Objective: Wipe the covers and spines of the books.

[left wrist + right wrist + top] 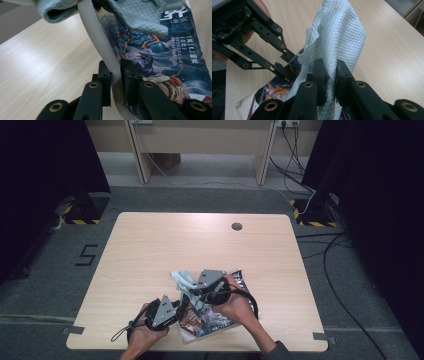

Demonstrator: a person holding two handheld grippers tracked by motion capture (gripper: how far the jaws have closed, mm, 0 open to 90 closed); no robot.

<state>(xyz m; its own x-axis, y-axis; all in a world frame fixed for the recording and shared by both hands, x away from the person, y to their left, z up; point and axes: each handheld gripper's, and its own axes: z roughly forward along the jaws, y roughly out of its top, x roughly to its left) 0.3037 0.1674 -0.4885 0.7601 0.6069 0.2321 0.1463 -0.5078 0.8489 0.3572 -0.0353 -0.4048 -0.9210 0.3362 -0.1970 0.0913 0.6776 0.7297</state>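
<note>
So my left gripper [115, 75] is clamped on the edge of the book [160, 62], jaws pinched tight on the cover and a thin stack of pages right at the fore edge. From the left gripper view the cover curls up and away ahead of the jaws, so the book is bending rather than lying flat. My right gripper [330, 75] is closed on the cloth [337, 32], a pale quilted rag that stands up out of the jaws and flops over the top of the book, just beyond my left jaws.

In the high view both hands sit close together at the near edge of the table [150, 245], right gripper just past and to the right of the left one, with the book under and between them.

Stuff I think could go sideways:
- The left grip is only on the thin edge. If I lift or twist, the cover could crease or slip out, since the weight of the book hangs off that one pinch.
- The cloth is held near its lower part, so the loose top could snag on the left jaws as I wipe.
- The grippers are near enough to bump linkages if I swing the right one across.
</note>
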